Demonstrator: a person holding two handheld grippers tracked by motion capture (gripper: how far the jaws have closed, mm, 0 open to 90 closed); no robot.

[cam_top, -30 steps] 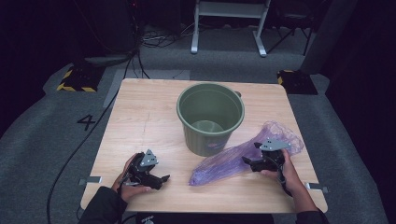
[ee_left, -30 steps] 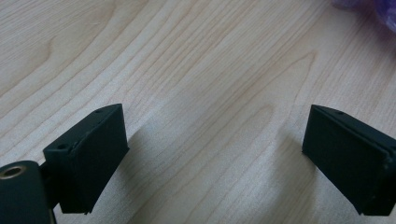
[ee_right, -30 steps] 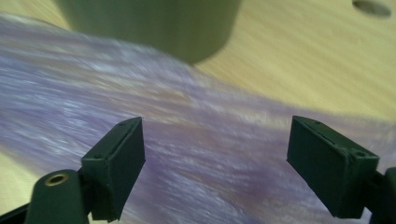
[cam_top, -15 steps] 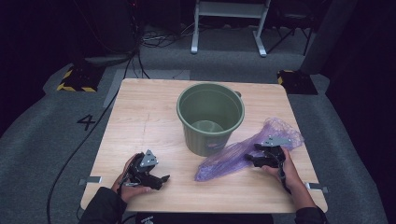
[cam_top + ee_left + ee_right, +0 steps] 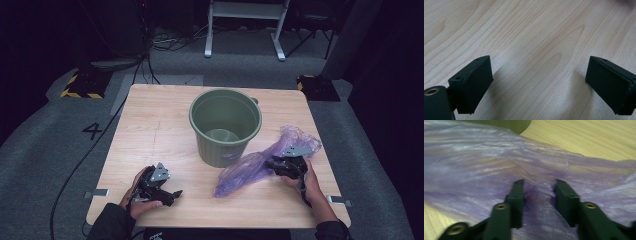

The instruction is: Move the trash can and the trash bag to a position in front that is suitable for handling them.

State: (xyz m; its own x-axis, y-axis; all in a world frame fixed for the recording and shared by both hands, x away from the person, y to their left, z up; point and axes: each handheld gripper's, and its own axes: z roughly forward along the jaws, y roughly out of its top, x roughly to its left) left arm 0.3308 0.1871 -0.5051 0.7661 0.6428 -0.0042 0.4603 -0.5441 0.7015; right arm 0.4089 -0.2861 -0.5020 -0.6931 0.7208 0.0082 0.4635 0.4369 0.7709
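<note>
Right gripper (image 5: 270, 164), high view: lying at the table's (image 5: 155, 125) right edge, jaws pointed left into the purple bag (image 5: 247, 169). Jaws just closing, far narrower than a second ago, with bag film between them. Bag flat on the table, one end touching the foot of the green bucket (image 5: 225, 125), the other spread behind the right hand; near tip drawn slightly toward the right since a second ago. Bucket upright mid-table, nothing plainly inside. Left gripper (image 5: 172, 196) resting at the near left corner, well apart from bag and bucket, in the same place as a second ago.

Left gripper view: left gripper (image 5: 539, 82) spread wide, bare wood of the table (image 5: 531, 32) between the jaws, nothing held.

Right gripper view: right gripper (image 5: 539, 195) narrowed around a puckered fold of bag (image 5: 486, 165), yet a clear gap left between the jaws, so film gathered but not yet pinched firm. Bucket (image 5: 506, 125) just beyond the bag, table (image 5: 586, 137) past it at the top right.

Meaning for the work, as a judgement: grasp on the bag under way, not complete. Further closing needed before any lift; thin, slippery film likely to slide out otherwise. Probably bound for the bucket, as a liner, with the idle left gripper wanted soon to open the mouth.
</note>
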